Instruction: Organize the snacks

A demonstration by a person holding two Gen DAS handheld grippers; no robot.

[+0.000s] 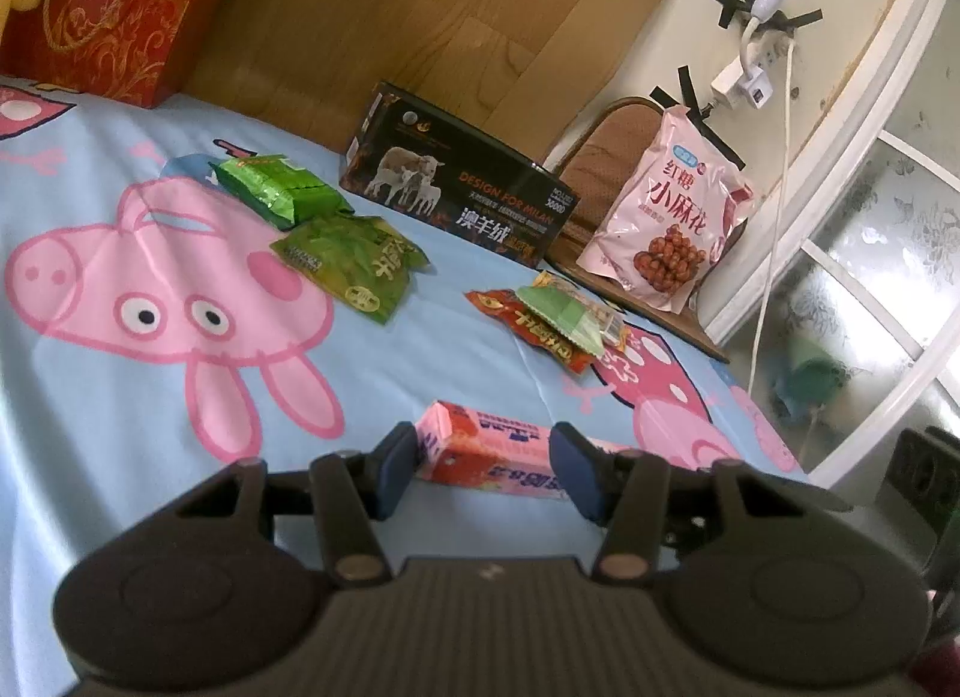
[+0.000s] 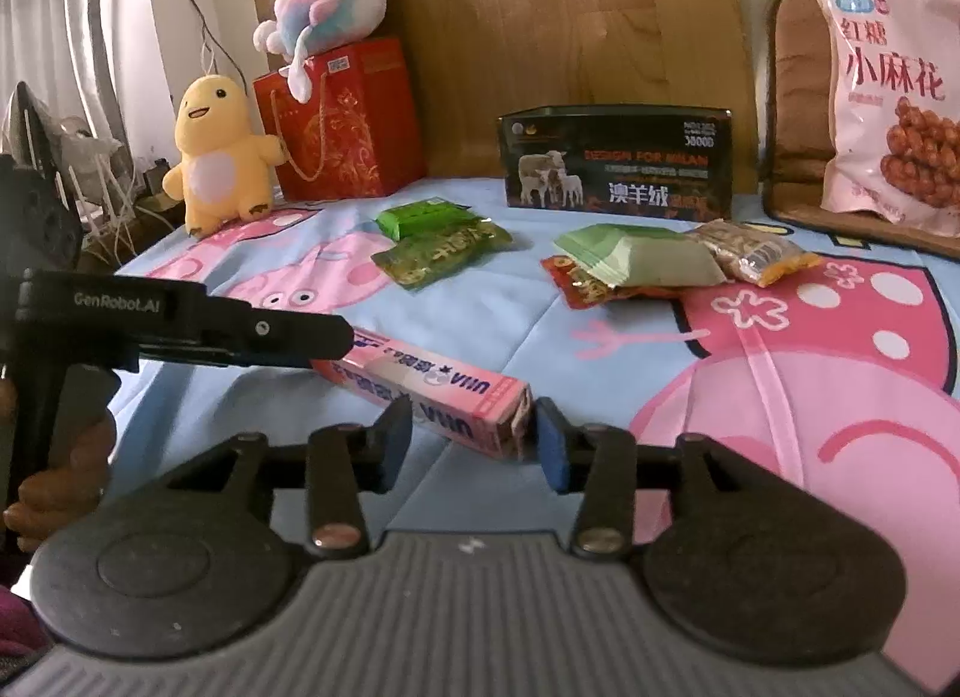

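Both grippers, left gripper (image 1: 483,466) and right gripper (image 2: 474,436), straddle the long pink cardboard snack box (image 2: 432,391), jaws wide, gripping nothing (2 ends); squeeze squarely before lifting toward the black sheep-printed box (image 2: 618,162).

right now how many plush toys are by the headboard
2: a yellow plush sitting on the bedsheet left of the red gift bag, and a pastel plush lying atop that bag. Others may be out of frame.

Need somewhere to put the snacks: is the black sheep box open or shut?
Open: the black sheep box shows a bare rim, no lid.
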